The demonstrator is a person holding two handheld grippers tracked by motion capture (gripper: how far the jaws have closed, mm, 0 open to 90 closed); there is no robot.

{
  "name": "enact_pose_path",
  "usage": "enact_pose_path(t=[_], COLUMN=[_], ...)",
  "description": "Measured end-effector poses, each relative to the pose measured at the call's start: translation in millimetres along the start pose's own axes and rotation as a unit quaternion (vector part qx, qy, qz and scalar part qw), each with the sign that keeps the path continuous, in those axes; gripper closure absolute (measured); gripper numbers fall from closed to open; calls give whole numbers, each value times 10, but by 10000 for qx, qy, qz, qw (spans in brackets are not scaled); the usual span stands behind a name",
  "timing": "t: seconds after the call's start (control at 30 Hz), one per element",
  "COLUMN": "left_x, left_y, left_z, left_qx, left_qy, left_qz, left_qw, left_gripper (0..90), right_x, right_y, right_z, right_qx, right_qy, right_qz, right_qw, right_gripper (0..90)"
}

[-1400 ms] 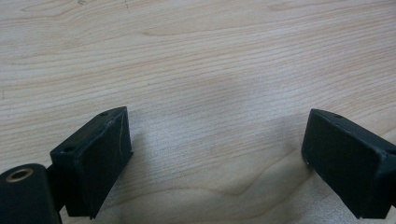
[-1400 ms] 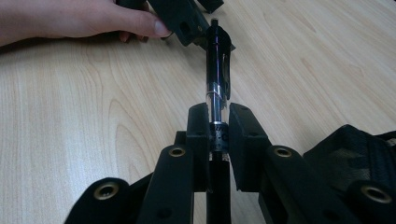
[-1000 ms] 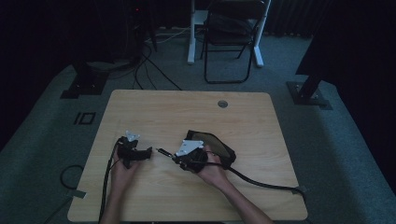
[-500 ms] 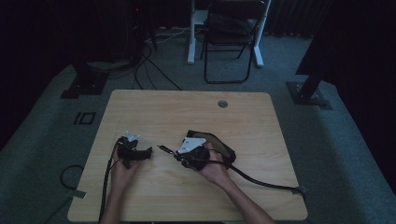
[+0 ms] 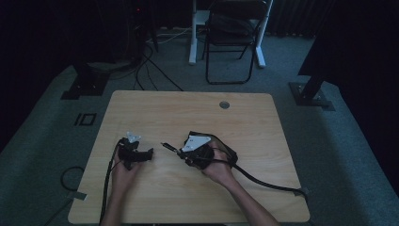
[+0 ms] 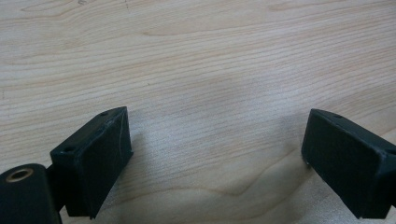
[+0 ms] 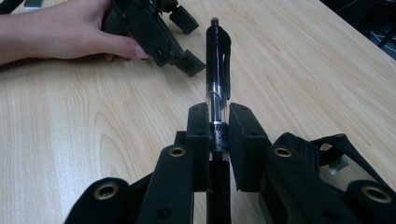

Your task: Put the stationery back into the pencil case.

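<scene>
My right gripper [image 5: 179, 151] [image 7: 218, 135] is shut on a black pen [image 7: 217, 51] [image 5: 168, 147]. The pen sticks straight out beyond the jaws, just above the wooden table [image 5: 244, 122], with its tip toward the left gripper. A hand [image 7: 60, 32] holds my left gripper [image 5: 148, 153] [image 7: 189, 42] a short way left of the pen. It stands open, and bare wood shows between its pads [image 6: 98, 154]. Under the right hand lies a black pouch with straps [image 5: 228, 151] [image 7: 327, 144].
A round cable hole [image 5: 224, 104] sits near the table's far edge. A thick cable [image 5: 268, 183] trails from the right gripper to the right front edge. Beyond the table stand a folding chair [image 5: 233, 42] and stand bases on the carpet.
</scene>
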State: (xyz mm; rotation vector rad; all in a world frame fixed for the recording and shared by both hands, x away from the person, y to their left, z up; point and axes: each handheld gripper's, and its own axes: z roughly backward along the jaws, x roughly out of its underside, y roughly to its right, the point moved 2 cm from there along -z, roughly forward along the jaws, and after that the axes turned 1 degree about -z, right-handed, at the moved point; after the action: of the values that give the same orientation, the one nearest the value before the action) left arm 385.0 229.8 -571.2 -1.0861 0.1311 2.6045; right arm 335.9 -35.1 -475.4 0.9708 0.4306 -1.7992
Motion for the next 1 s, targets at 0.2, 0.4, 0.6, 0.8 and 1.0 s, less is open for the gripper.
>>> enact_pose_path(t=[0.2, 0.4, 0.6, 0.8, 1.0], left_x=[0, 0, 0, 0, 0], left_y=[0, 0, 0, 0, 0], left_z=[0, 0, 0, 0, 0], left_qx=[0, 0, -1, 0, 0], left_qy=[0, 0, 1, 0, 1], left_qz=[-1, -1, 0, -1, 0], left_qw=[10000, 10000, 10000, 10000, 10000], left_gripper=[85, 85, 85, 85, 85], right_x=[-16, -22, -28, -37, -53], right_y=[18, 45, 54, 79, 102], right_z=[33, 63, 82, 115, 163], right_qx=[17, 36, 51, 79, 114], right_qy=[59, 83, 85, 132, 162], right_qz=[-13, -13, -1, -22, -16], right_qw=[10000, 10000, 10000, 9999, 9998], right_gripper=[797, 797, 798, 798, 797])
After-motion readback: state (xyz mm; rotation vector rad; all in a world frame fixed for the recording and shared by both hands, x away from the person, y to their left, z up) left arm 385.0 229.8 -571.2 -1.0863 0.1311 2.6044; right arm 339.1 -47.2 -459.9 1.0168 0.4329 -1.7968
